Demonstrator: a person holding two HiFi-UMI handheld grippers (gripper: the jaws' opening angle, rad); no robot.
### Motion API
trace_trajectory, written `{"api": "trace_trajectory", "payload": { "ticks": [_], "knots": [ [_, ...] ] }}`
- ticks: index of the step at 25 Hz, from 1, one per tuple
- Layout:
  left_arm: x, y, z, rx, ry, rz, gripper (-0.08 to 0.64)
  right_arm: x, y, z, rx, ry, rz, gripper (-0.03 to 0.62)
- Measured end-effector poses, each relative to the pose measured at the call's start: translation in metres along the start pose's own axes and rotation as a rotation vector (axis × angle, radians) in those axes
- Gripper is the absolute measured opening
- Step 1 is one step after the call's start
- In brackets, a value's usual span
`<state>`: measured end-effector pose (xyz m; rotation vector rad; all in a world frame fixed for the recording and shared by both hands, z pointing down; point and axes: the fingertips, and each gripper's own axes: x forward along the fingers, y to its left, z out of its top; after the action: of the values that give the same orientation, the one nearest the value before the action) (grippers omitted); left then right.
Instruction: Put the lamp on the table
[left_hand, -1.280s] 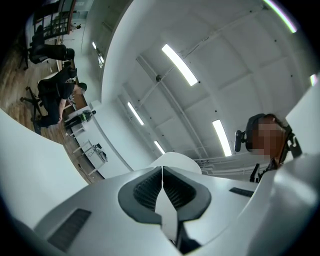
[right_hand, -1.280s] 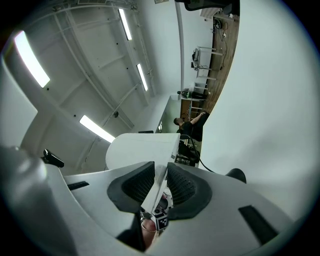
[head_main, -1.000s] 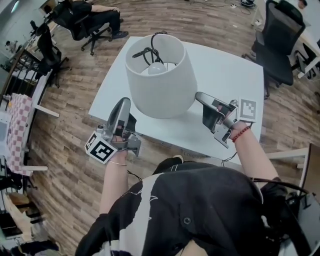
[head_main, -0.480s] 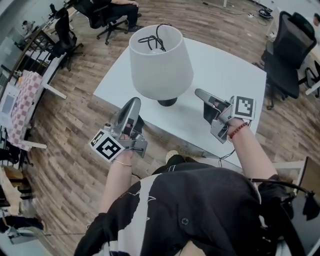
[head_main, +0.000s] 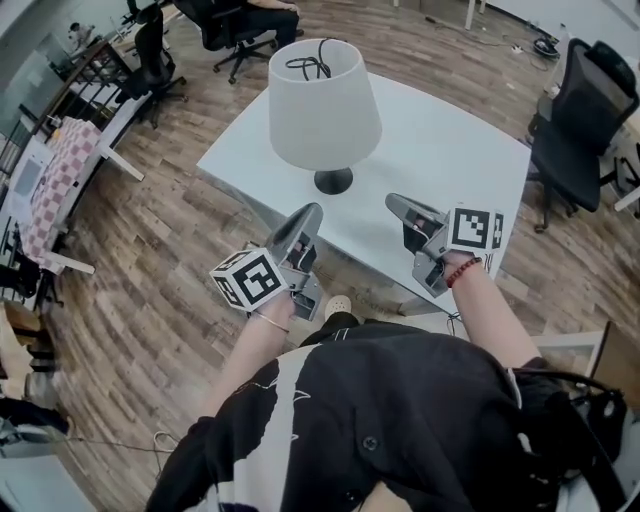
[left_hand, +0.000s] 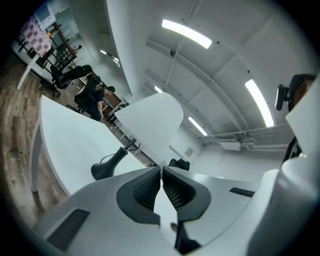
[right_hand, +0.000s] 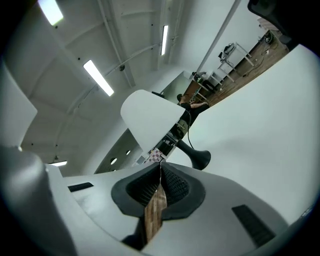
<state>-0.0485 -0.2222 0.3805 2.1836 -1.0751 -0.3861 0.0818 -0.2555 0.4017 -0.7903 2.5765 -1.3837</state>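
Head view: lamp (head_main: 322, 105) stands upright on white counter (head_main: 450, 140), toward its far-left part, dark base flat on top, white shade above, black cord bunched in shade's open top. L gripper (head_main: 311, 211) sits at counter's near edge, tips pointing at lamp base but apart from it; marker cube hangs over wood floor (head_main: 150, 290). R gripper (head_main: 392, 200) is over counter's near side, right of lamp, also clear of it. L gripper view: fingers pressed together, nothing between; lamp base and shade show beyond tips, tilted by camera roll. R gripper view: fingers likewise pressed together w/ nothing pinched, only floor showing through slot behind pads; lamp ahead, not touching. Black office chair (head_main: 590, 110) stands right of counter; more chairs and a seated person at far left.
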Motion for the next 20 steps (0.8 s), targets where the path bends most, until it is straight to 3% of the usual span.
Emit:
{"api": "trace_trajectory", "payload": {
  "ticks": [4,7,13,20],
  "knots": [
    [-0.007,0.003,-0.039,0.008,0.110,0.080,0.015,-0.012,-0.005,-0.032,-0.048,0.069,-0.039,0.021],
    [-0.015,-0.001,-0.059,-0.021,0.124,0.071,0.015,-0.024,-0.010,-0.055,-0.058,0.106,-0.061,0.021],
    [-0.017,-0.007,-0.095,0.001,0.194,0.080,0.015,-0.047,-0.022,-0.084,-0.065,0.135,-0.101,0.021],
    [-0.019,-0.011,-0.103,0.013,0.221,0.076,0.015,-0.059,-0.028,-0.095,-0.060,0.129,-0.122,0.021]
  ]
}}
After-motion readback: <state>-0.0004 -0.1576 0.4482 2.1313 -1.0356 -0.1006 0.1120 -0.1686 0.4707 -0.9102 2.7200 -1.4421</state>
